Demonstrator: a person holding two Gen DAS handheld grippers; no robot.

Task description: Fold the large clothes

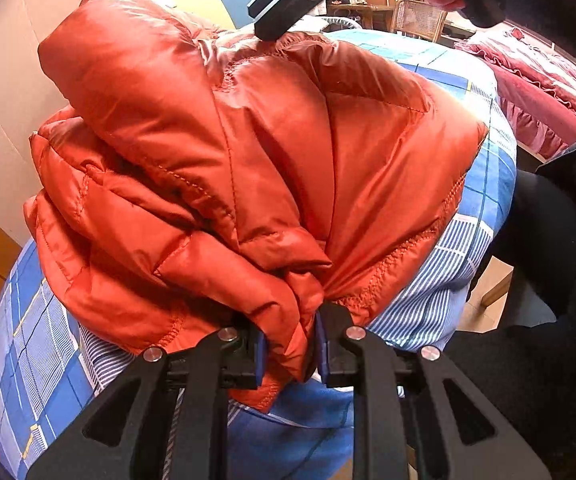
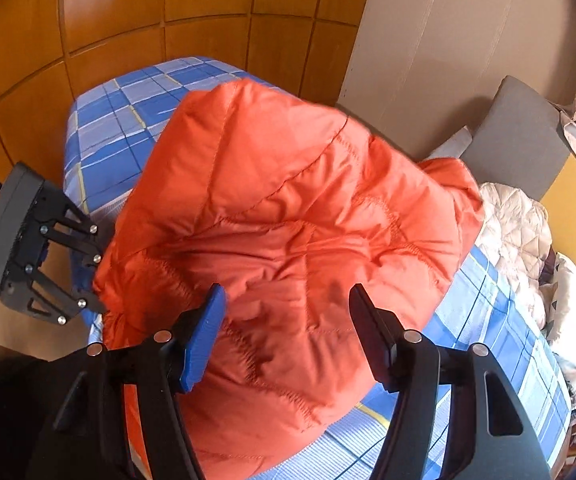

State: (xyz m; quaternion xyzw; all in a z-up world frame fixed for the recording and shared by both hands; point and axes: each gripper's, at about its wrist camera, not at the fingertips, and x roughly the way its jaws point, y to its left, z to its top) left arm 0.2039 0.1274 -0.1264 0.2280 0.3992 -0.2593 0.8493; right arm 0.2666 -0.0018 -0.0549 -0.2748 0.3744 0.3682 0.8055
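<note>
The orange puffer jacket [image 1: 248, 168] lies bunched in a folded heap on the blue plaid bed [image 2: 120, 120], near its end. The left hand-held gripper [image 1: 290, 344] clamps the jacket's gathered near edge. The right hand-held gripper [image 2: 288, 332] hovers over the heap's top, jaws apart, holding nothing. No containers are visible.

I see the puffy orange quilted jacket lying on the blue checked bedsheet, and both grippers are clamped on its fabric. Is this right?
Not quite. Only the left gripper is clamped on the puffy orange quilted jacket, as the left wrist view shows. In the right wrist view the right gripper stands open above the jacket, its pads pressing on nothing. The jacket does lie on the blue checked bedsheet.
</note>
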